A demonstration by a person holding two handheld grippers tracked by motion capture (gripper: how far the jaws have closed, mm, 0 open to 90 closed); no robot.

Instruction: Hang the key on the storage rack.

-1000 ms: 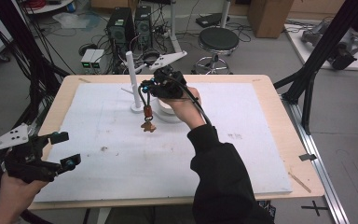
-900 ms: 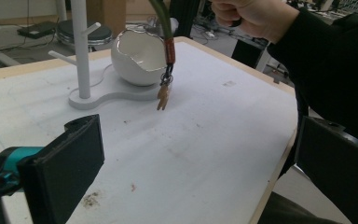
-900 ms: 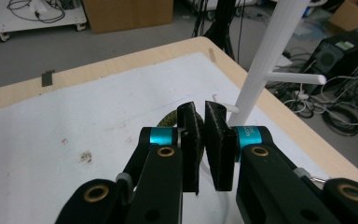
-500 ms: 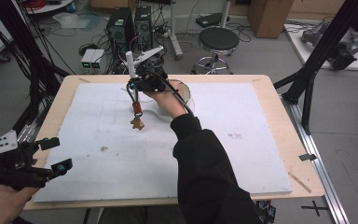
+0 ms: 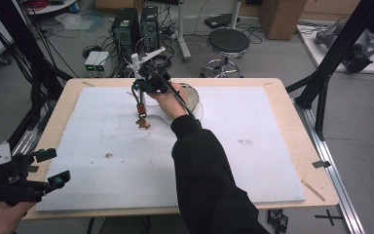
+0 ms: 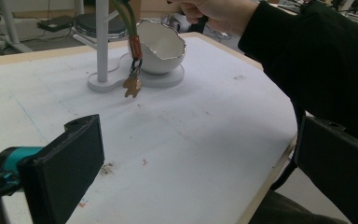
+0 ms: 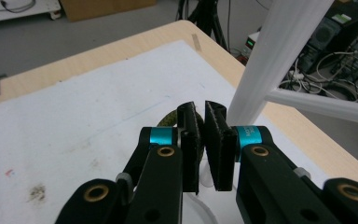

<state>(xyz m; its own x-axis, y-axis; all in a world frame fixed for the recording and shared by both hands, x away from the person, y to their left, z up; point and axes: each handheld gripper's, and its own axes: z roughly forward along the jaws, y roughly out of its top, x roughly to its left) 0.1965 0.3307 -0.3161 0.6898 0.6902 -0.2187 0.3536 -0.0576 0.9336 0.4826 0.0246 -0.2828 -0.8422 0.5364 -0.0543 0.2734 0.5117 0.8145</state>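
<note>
Lower and nearer the table's front-left corner than 1 second ago, the left gripper (image 5: 41,168) waits wide open, while beyond it the right gripper (image 5: 140,87) pinches a green cord's keychain (image 5: 141,121), dangling beside the white stand (image 5: 137,73).

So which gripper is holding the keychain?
The right gripper, up by the white stand, jaws shut on the keychain. The left gripper is open.

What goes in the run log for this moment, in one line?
right claw: shut on keychain, hanging beside stand | left claw: open, at near table edge | bowl: by stand
</note>
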